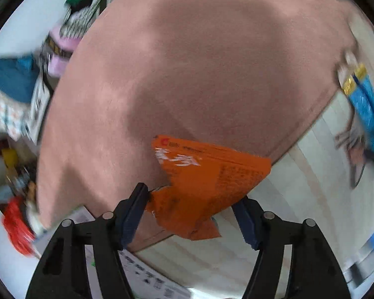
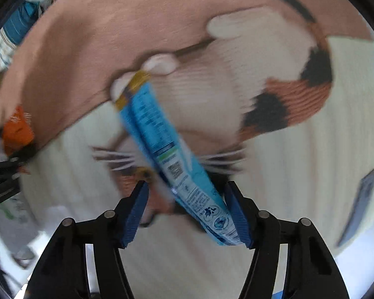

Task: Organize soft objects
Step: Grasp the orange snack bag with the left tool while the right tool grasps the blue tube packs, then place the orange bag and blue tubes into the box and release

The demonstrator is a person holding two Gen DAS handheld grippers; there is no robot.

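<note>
An orange packet (image 1: 207, 184) hangs between the fingers of my left gripper (image 1: 194, 214), over the edge of a pink blanket (image 1: 187, 62); the jaws stand wide, only the left pad touching it. A blue packet (image 2: 167, 154) with a gold end lies slanted between the fingers of my right gripper (image 2: 187, 214), against the right pad, jaws wide apart. Below it is a cream knit cloth with a cat pattern (image 2: 274, 104). The blue packet also shows in the left wrist view (image 1: 366, 104), and the orange packet in the right wrist view (image 2: 17, 129).
Folded clothes lie at the far left: a blue one (image 1: 12, 77), a checked one (image 1: 2, 114) and a lilac one (image 1: 59, 52). A red item (image 1: 17, 226) and printed paper (image 1: 147, 274) lie near the blanket's corner. A grey-blue flat object (image 2: 361, 199) lies at the right.
</note>
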